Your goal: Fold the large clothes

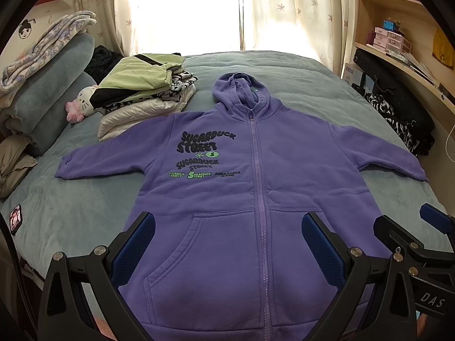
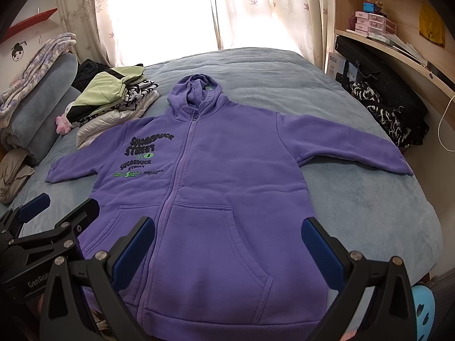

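A purple zip hoodie [image 1: 227, 187] [image 2: 221, 176] with dark "Sugarduck Street" print lies flat and face up on the bed, hood toward the window, both sleeves spread out sideways. My left gripper [image 1: 227, 238] hovers open above the hoodie's lower front, its blue pads [image 1: 136, 244] wide apart with nothing between them. Just to its right, over the right pocket, my right gripper [image 2: 227, 238] is open too and holds nothing. Each gripper shows at the edge of the other's view: the right gripper [image 1: 409, 227] and the left gripper [image 2: 59, 210].
The blue-grey bed cover [image 1: 71, 213] [image 2: 369, 204] carries a pile of folded clothes [image 1: 145, 91] [image 2: 113, 99] beside the hoodie's left sleeve. Rolled blankets [image 1: 48, 93] and a plush toy [image 1: 82, 102] sit at far left. Dark clothing [image 1: 398, 125] and wooden shelves [image 1: 398, 28] stand at right.
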A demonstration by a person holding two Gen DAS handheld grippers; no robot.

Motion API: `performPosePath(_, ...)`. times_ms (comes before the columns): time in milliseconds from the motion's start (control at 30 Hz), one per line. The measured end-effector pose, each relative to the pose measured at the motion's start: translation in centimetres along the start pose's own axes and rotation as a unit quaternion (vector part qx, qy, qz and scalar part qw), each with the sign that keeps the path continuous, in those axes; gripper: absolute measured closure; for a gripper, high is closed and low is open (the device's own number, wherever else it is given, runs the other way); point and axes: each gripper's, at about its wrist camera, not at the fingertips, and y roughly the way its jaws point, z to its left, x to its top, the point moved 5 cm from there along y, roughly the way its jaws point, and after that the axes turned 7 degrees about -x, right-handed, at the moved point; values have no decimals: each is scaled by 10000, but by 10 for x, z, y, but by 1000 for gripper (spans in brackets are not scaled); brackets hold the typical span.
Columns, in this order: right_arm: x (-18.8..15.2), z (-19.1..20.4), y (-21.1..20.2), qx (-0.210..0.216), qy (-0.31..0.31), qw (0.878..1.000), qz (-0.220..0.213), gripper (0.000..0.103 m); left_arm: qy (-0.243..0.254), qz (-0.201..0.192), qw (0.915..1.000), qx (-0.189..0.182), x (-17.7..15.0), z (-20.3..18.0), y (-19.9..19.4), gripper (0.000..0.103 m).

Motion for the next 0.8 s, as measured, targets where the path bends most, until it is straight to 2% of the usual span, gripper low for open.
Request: performPosePath(800, 0, -2, 0, 13, 6, 10000, 10, 0, 27, 35, 10000, -1, -2, -3, -1, 1)
